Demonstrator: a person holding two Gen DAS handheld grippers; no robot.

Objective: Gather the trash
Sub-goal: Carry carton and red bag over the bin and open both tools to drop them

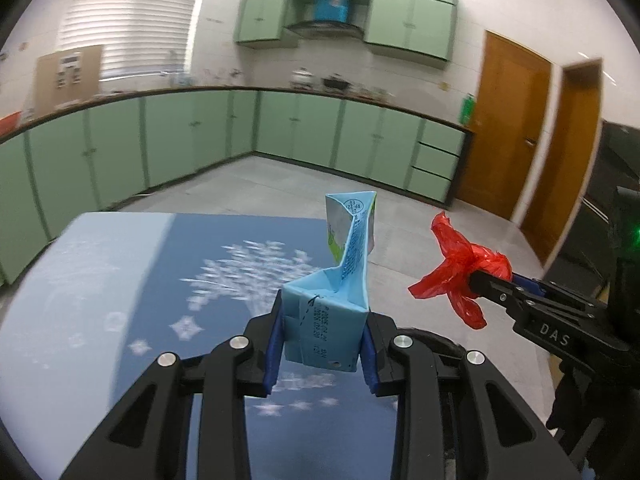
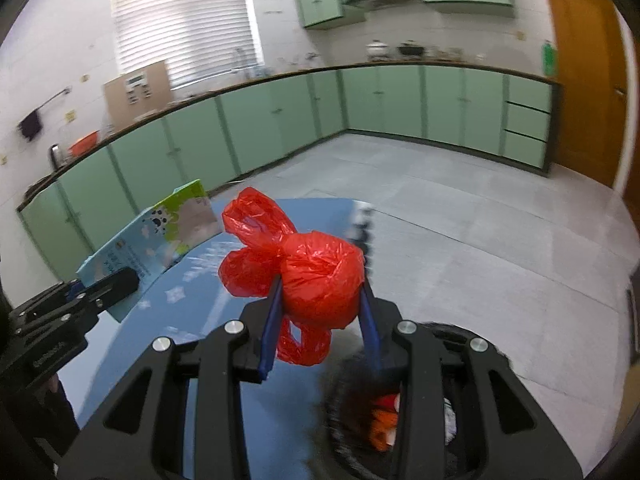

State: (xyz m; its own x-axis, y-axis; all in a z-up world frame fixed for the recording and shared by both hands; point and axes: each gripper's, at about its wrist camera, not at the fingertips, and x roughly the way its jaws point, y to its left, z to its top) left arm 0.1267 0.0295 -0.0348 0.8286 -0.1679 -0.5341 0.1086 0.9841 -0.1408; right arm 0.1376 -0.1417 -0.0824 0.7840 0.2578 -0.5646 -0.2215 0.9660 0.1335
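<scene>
My left gripper (image 1: 324,328) is shut on a crushed light-blue drink carton (image 1: 332,304) and holds it above the blue table (image 1: 120,280). The carton also shows in the right wrist view (image 2: 160,232), at the left, in the left gripper (image 2: 108,286). My right gripper (image 2: 320,304) is shut on a knotted red plastic bag (image 2: 316,276) and holds it in the air past the table's right edge. In the left wrist view that bag (image 1: 460,268) sits at the right, at the tips of the right gripper (image 1: 480,280).
A black trash bin (image 2: 360,400) with orange and white scraps inside lies below the right gripper, beside the blue tablecloth with white snowflake print (image 2: 192,280). Green cabinets (image 1: 200,136) line the far walls. Wooden doors (image 1: 512,128) stand at the right. Grey floor (image 2: 480,220) lies beyond.
</scene>
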